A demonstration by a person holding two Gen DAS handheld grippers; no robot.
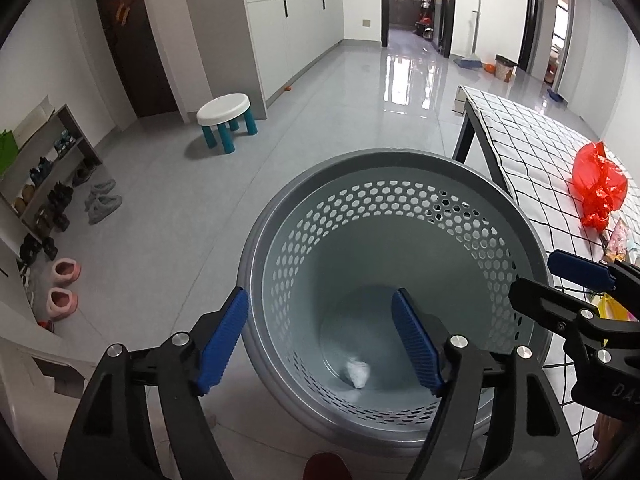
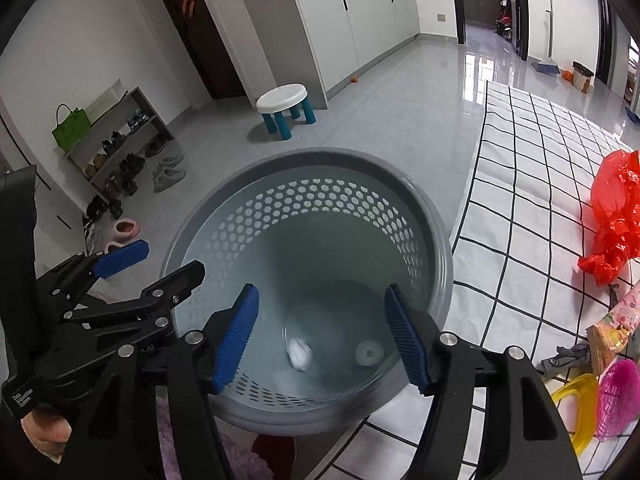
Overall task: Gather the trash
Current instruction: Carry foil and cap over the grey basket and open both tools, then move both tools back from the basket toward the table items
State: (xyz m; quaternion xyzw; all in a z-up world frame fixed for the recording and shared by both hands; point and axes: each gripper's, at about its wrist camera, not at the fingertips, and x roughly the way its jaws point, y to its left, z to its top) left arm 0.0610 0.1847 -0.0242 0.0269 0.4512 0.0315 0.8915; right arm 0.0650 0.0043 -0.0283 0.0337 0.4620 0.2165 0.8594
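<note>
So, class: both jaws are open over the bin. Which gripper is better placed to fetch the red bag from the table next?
Probably the right gripper: the red bag lies on the checked table, on its side of the bin.

Ahead of the grippers and to their left, a white stool (image 1: 224, 109) with teal legs stands on the glossy grey floor (image 1: 360, 92), in front of a long run of grey cabinets (image 1: 288, 28). Further left, a shoe rack (image 2: 120, 140) against the wall bears a green handbag (image 2: 71, 126), with grey sneakers (image 2: 170, 172) and pink slippers (image 1: 64, 286) on the floor beside it. Far ahead to the right, a broom (image 1: 472, 54) leans at the wall near a small dark-rimmed basket (image 1: 505, 65).
</note>
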